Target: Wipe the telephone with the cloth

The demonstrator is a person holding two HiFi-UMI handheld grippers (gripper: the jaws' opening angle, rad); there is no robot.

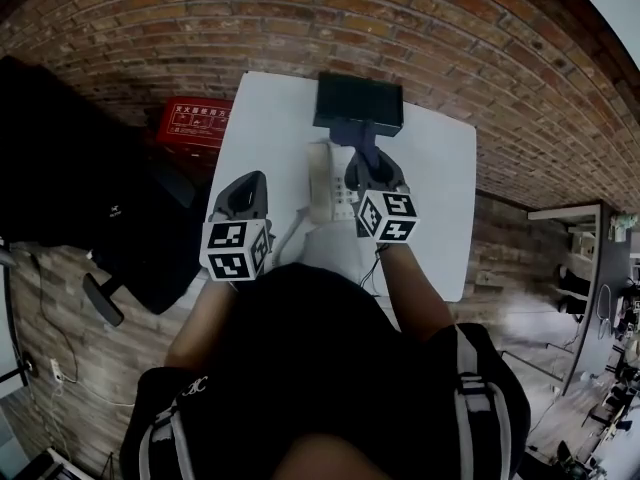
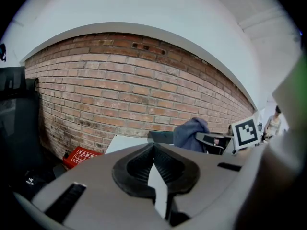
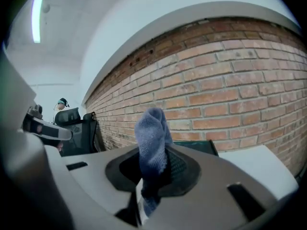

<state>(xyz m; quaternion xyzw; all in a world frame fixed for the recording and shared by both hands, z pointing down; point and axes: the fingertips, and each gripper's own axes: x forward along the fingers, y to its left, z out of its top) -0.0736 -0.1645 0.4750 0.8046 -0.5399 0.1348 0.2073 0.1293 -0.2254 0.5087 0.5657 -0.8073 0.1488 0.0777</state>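
A white telephone (image 1: 322, 183) lies lengthwise in the middle of the white table (image 1: 440, 168). My right gripper (image 1: 372, 171) hovers at the phone's right side, shut on a blue-grey cloth (image 1: 365, 148). In the right gripper view the cloth (image 3: 151, 138) stands up out of the right gripper (image 3: 153, 169), pinched between its black pads. My left gripper (image 1: 245, 196) is held over the table's left edge, left of the phone. Its jaws meet at the tips with nothing between them (image 2: 154, 150). From the left gripper view the cloth (image 2: 191, 133) shows to the right.
A dark box (image 1: 358, 103) sits at the table's far edge, against the brick wall (image 1: 300, 18). A red box (image 1: 192, 123) lies on the floor left of the table, beside a black chair (image 1: 70, 198). Far off, a person (image 3: 61, 103) is seen behind office chairs.
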